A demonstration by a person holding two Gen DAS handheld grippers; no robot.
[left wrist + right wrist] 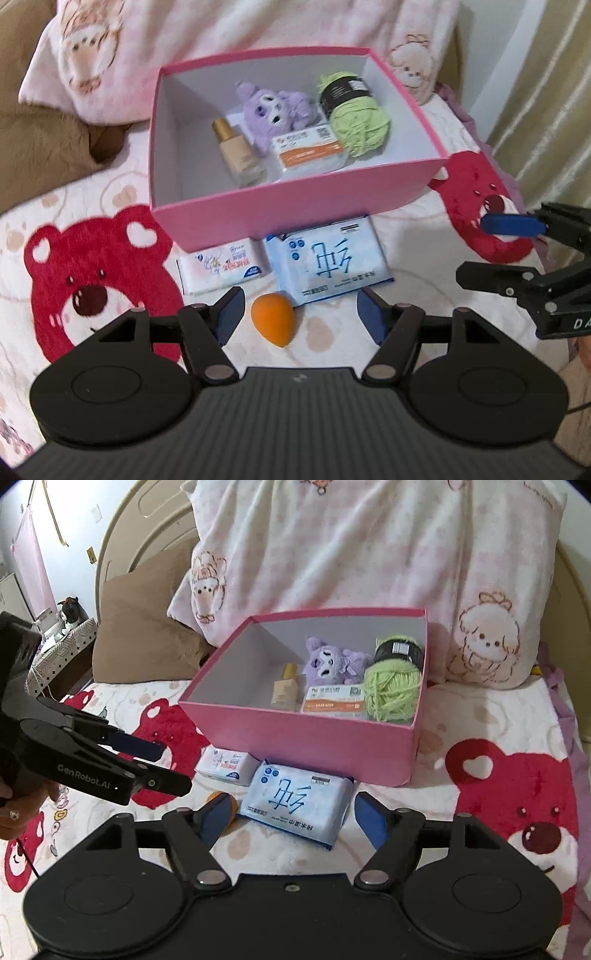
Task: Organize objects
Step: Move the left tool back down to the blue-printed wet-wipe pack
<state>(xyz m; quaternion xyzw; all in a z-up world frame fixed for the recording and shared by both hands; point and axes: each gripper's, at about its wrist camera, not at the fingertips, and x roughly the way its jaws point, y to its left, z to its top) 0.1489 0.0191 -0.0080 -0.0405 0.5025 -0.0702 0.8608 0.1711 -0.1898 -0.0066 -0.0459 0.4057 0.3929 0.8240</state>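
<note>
Seen from just behind the left gripper (299, 314), angled steeply down past its fingers at an orange sponge (270, 320) lying between the tips on the bear-print blanket (88, 280), with the pink box (291, 214) close beyond. From the right gripper (290, 818), tilted less steeply, taking in a blue wipes pack (295, 805) between the fingers. Shared by both: box, wipes pack, smaller white pack (221, 267), and each other's gripper at frame edge.

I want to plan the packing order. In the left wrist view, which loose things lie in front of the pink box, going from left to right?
Small white tissue pack → orange sponge → large blue wipes pack.
</note>
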